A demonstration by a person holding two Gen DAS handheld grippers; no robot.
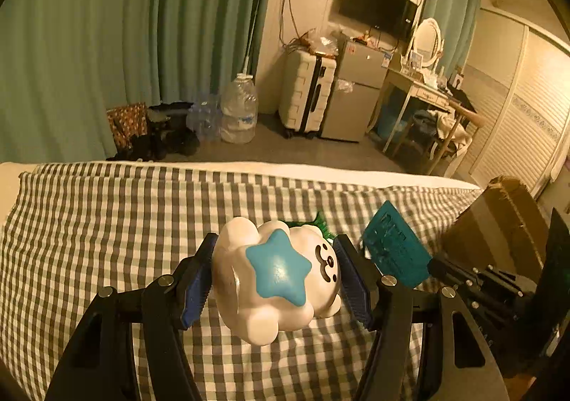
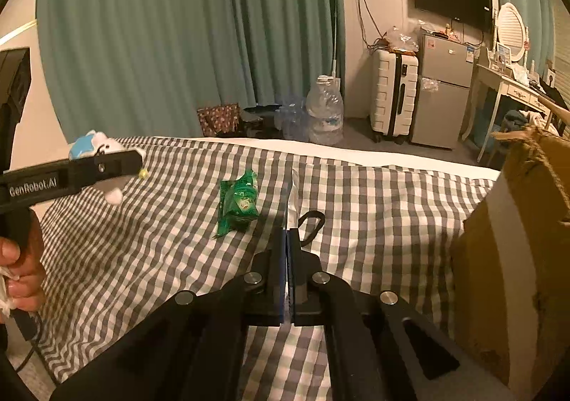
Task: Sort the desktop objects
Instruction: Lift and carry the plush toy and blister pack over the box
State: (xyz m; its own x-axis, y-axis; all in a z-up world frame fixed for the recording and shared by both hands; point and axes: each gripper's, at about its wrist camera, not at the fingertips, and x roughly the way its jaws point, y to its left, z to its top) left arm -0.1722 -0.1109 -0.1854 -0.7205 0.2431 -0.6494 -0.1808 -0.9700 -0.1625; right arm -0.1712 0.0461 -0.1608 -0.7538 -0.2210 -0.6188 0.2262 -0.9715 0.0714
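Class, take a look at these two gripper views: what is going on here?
A person is sorting small items on a checked bedspread with two handheld grippers. The left gripper is clamped on a white toy figure with a blue star, held above the cloth. The right gripper is shut on a thin teal card. A green packet lies on the spread, and a cardboard box stands at the right.
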